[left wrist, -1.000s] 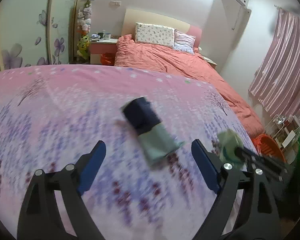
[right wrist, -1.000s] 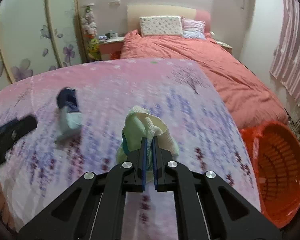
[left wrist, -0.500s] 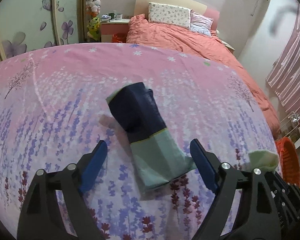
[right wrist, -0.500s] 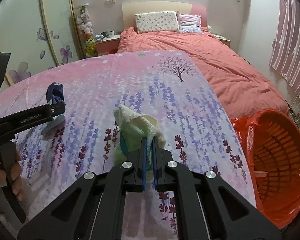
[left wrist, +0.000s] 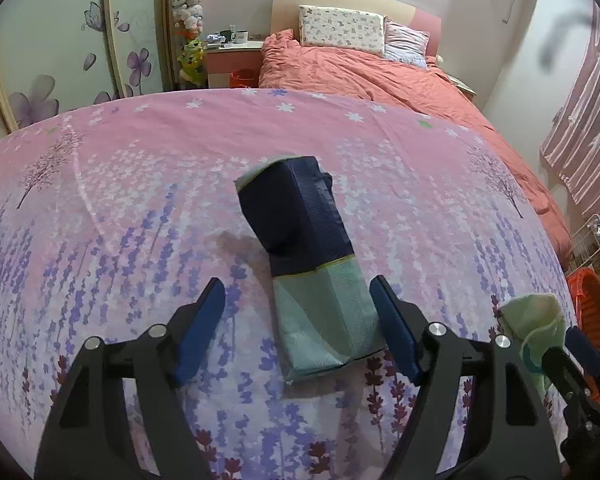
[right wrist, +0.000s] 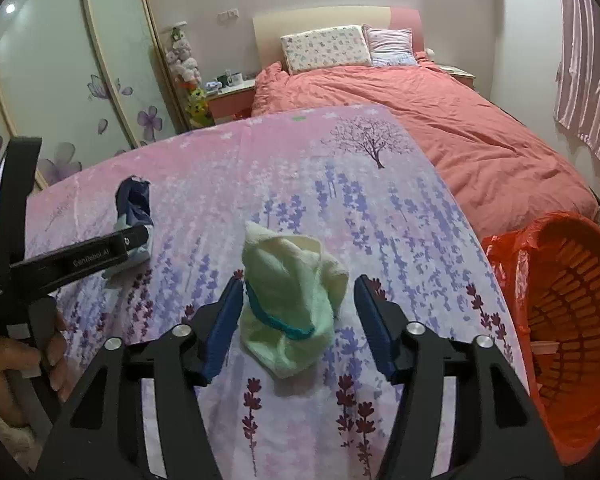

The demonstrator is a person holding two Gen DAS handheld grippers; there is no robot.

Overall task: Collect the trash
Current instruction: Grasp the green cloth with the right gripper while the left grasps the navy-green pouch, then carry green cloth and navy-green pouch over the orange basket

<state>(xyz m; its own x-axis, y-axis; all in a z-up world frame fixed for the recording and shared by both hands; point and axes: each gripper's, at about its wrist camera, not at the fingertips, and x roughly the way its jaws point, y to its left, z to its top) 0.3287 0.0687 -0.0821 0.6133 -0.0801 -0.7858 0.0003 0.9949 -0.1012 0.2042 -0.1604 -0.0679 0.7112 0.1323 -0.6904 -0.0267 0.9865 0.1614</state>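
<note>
A folded navy-and-teal cloth item [left wrist: 304, 240] lies on the pink flowered bedspread [left wrist: 140, 184]. My left gripper [left wrist: 298, 326] straddles its teal end with the jaws closing. The right pad is at the item's edge and the left pad stands clear of it. In the right wrist view the same item [right wrist: 132, 204] shows at far left behind a left gripper finger [right wrist: 80, 258]. A crumpled pale green cloth [right wrist: 288, 292] with a teal band rests on the bedspread between the opening jaws of my right gripper [right wrist: 299, 322]. The pads do not press it. The green cloth [left wrist: 534, 316] also shows at the left wrist view's right edge.
An orange plastic basket [right wrist: 572, 320] with an orange liner stands on the floor past the bedspread's right edge. Behind it lies a bed with a salmon duvet [right wrist: 440, 120] and pillows. A nightstand [left wrist: 232, 58] and a flowered wardrobe [left wrist: 60, 48] stand at the back left. A hand [right wrist: 16, 356] holds the left gripper.
The right jaws, shut on the green cloth before, have opened, and the cloth now sits loose between them. The left gripper has come closer and lower over the navy-and-teal item, its jaws narrowing.
</note>
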